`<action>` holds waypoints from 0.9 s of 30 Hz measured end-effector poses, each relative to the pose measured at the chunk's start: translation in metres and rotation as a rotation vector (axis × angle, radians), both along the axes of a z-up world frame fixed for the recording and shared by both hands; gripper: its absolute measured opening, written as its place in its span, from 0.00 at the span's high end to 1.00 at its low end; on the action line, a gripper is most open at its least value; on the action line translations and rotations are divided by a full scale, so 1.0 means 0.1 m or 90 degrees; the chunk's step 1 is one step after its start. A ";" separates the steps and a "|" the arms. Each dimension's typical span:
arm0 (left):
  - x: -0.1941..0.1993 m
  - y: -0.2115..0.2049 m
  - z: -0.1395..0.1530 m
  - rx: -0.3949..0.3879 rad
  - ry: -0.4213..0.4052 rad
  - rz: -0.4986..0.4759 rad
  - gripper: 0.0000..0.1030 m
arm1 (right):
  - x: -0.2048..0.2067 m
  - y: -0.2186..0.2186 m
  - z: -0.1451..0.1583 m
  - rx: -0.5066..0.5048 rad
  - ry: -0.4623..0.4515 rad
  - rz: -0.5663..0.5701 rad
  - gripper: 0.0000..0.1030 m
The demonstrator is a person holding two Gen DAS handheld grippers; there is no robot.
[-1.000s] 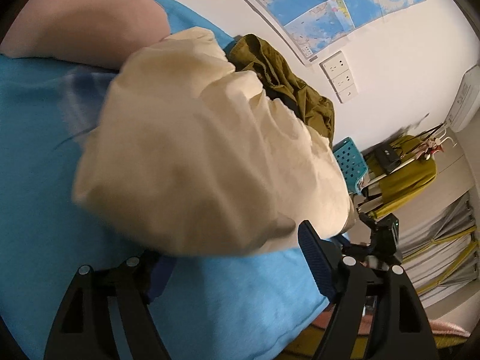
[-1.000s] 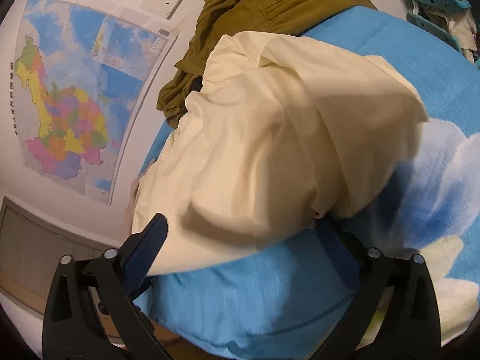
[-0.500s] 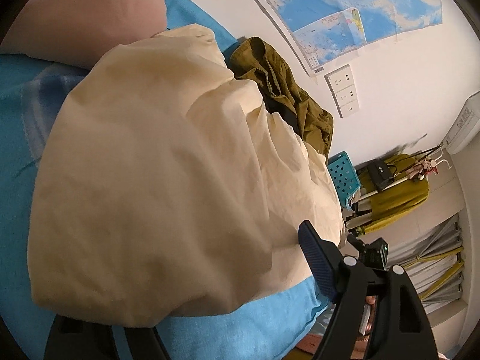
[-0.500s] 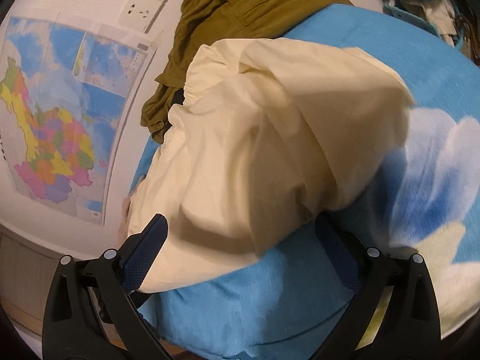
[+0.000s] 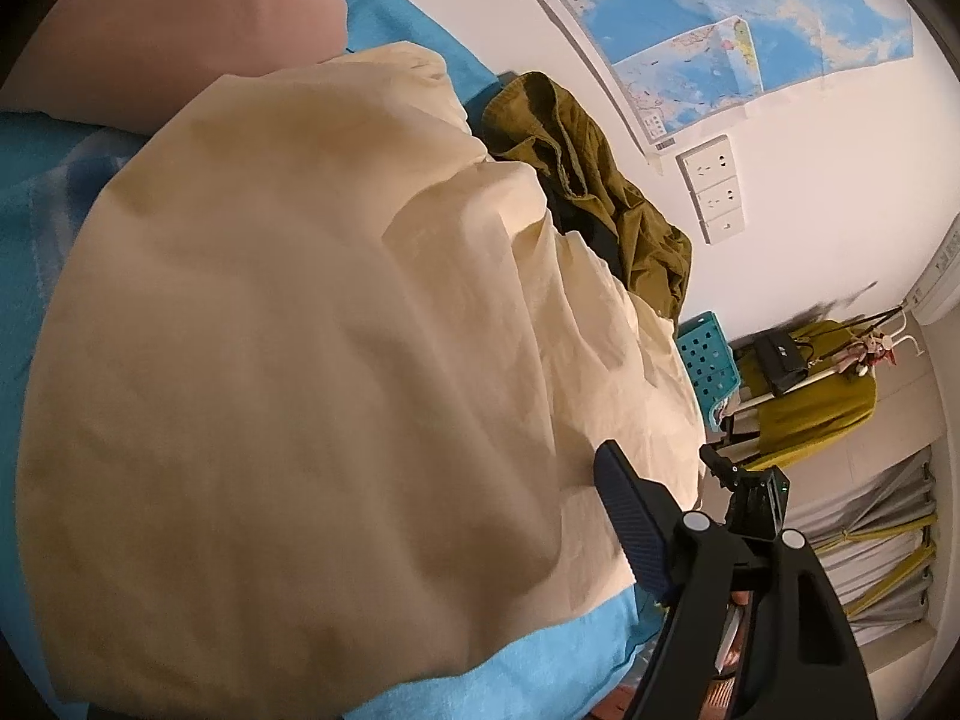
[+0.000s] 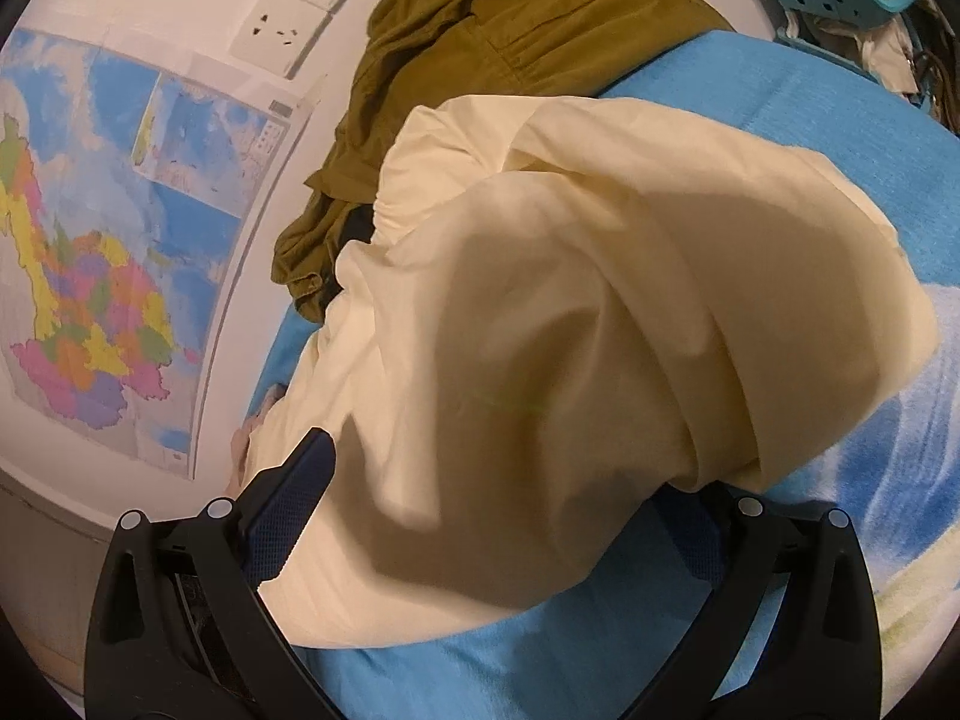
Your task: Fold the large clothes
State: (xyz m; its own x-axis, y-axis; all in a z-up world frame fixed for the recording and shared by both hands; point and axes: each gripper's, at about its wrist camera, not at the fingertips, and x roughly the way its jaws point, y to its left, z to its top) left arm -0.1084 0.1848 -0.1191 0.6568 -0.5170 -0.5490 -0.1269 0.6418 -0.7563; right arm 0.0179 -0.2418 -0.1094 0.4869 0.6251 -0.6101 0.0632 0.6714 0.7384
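A large cream garment (image 5: 312,360) lies in a folded heap on the blue bed cover (image 5: 540,654); it also fills the right wrist view (image 6: 600,360). My left gripper (image 5: 390,612) is open, its right finger (image 5: 630,516) showing and its left finger hidden under the cloth. My right gripper (image 6: 498,516) is open with the cloth's near edge lying between its fingers; the left finger (image 6: 288,510) shows, the right one is partly covered. An olive garment (image 5: 600,198) lies bunched beyond the cream one, against the wall, and shows in the right wrist view (image 6: 480,60).
A pink pillow (image 5: 180,24) lies at the bed's far left. A wall with maps (image 6: 90,240) and sockets (image 5: 714,186) runs along the bed. A teal basket (image 5: 708,360) and a rack with a yellow garment (image 5: 810,396) stand past the bed's end.
Both grippers have moved in closer to the cream garment. Its near edge now covers my left gripper's left finger and part of my right gripper's right finger.
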 end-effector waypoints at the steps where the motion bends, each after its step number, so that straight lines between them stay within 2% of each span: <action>1: 0.01 0.00 -0.01 0.004 0.007 0.003 0.34 | 0.00 0.00 0.00 0.003 -0.003 -0.007 0.04; 2: 0.01 0.01 -0.01 0.003 0.011 0.005 0.38 | 0.00 -0.01 0.00 0.009 -0.006 -0.014 0.04; 5: 0.02 0.02 -0.03 -0.003 0.014 0.007 0.41 | 0.02 0.02 0.00 0.010 -0.014 -0.024 0.04; 11: 0.05 0.02 -0.02 -0.002 0.016 0.007 0.38 | 0.09 0.14 0.01 -0.007 -0.029 -0.021 0.05; 12: 0.05 0.01 -0.02 -0.001 0.014 0.006 0.39 | 0.09 0.15 0.02 -0.002 -0.034 -0.018 0.07; 13: 0.05 0.01 -0.02 0.001 0.014 0.005 0.39 | 0.10 0.16 0.02 -0.003 -0.037 -0.009 0.17; 14: 0.05 0.02 -0.02 0.002 0.015 0.008 0.41 | 0.11 0.18 0.01 -0.003 -0.036 -0.002 0.22; 17: 0.04 0.03 -0.03 0.008 0.017 0.010 0.50 | 0.12 0.14 -0.02 0.021 -0.042 0.016 0.30; 20: 0.04 0.02 -0.04 0.009 0.017 0.008 0.53 | 0.14 0.12 -0.03 0.039 -0.041 0.031 0.30; 21: 0.05 0.02 -0.04 0.009 0.017 0.006 0.52 | 0.15 0.12 -0.03 0.043 -0.039 0.039 0.28; 23: 0.06 0.03 -0.04 0.002 0.017 0.003 0.48 | 0.20 0.17 -0.01 0.046 -0.043 0.069 0.16; 25: 0.07 0.03 -0.03 0.006 0.017 0.001 0.47 | 0.22 0.22 0.01 0.041 -0.044 0.080 0.11; 27: 0.07 0.02 -0.02 0.010 0.016 0.001 0.48 | 0.25 0.30 0.02 0.017 -0.051 0.095 0.12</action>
State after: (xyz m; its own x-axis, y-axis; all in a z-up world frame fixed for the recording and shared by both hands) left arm -0.1010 0.1864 -0.1215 0.6432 -0.5070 -0.5738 -0.1476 0.6533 -0.7426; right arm 0.0429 -0.2121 -0.1070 0.4342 0.7093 -0.5553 -0.0954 0.6491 0.7547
